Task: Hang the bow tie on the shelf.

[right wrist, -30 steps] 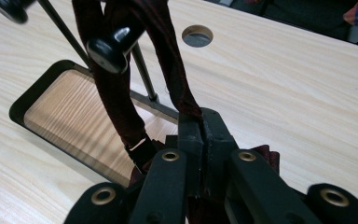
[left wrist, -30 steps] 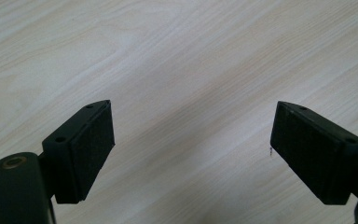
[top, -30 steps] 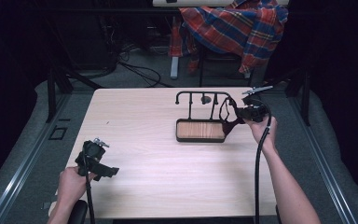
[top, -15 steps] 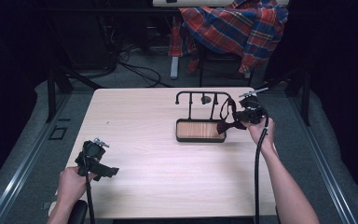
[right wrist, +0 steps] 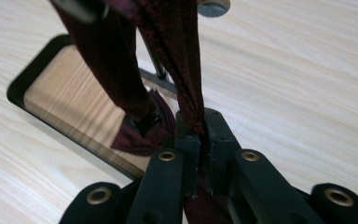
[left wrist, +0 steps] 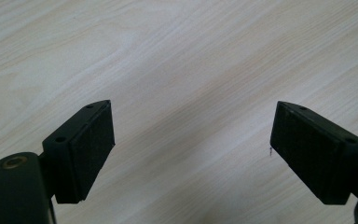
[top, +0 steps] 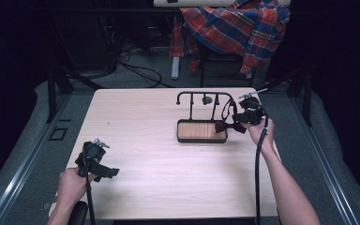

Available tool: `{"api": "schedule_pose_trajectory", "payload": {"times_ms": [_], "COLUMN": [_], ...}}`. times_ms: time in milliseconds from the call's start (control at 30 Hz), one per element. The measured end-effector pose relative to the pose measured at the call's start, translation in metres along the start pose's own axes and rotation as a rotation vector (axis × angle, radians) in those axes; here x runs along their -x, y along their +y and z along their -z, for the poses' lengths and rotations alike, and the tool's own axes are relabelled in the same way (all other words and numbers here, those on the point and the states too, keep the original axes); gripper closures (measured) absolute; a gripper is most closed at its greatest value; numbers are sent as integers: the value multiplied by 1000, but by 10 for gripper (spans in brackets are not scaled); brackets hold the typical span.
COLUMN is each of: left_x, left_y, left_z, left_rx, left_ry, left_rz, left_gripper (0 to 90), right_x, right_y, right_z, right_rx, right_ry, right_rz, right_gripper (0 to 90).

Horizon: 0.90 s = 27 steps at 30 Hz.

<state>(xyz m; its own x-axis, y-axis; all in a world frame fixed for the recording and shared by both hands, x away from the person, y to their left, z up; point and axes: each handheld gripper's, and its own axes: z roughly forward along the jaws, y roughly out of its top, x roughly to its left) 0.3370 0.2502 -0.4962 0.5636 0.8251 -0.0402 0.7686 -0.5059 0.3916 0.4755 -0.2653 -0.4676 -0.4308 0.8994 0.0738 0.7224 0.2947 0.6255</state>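
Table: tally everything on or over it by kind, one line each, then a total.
Stand: 1
Bow tie: 1
Tools: 2, the left tool open over bare wood, the right tool shut on the bow tie's strap
Total: 4

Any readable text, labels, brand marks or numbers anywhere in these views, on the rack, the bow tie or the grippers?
None: no lettering shows on the stand, the dark red bow tie, the left gripper, the right gripper or the table.
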Motion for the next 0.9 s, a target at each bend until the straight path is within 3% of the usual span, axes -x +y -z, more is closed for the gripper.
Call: {"api": "schedule_pose_trajectory", "payload": {"times_ms": [167, 433, 600, 900], "left_x": [1, 1, 1, 0], "left_y": [1, 0, 0, 0], "left_z": [-1, 0, 0, 0], "left_rx": [-4, -7, -8, -8], "left_ry": [3, 4, 3, 4], "left_rz": [-7, -8, -2, -4], "left_gripper": [139, 140, 140, 143], "right_x": [4, 9, 11, 15], "right_y": [4, 11, 11, 7], "right_z": [2, -2, -12, -20], "right_rx": [41, 70, 41, 9], "right_ry": [28, 31, 34, 80], "right_rz": [-57, -99, -106, -112], "right_gripper": [869, 874, 872, 835]}}
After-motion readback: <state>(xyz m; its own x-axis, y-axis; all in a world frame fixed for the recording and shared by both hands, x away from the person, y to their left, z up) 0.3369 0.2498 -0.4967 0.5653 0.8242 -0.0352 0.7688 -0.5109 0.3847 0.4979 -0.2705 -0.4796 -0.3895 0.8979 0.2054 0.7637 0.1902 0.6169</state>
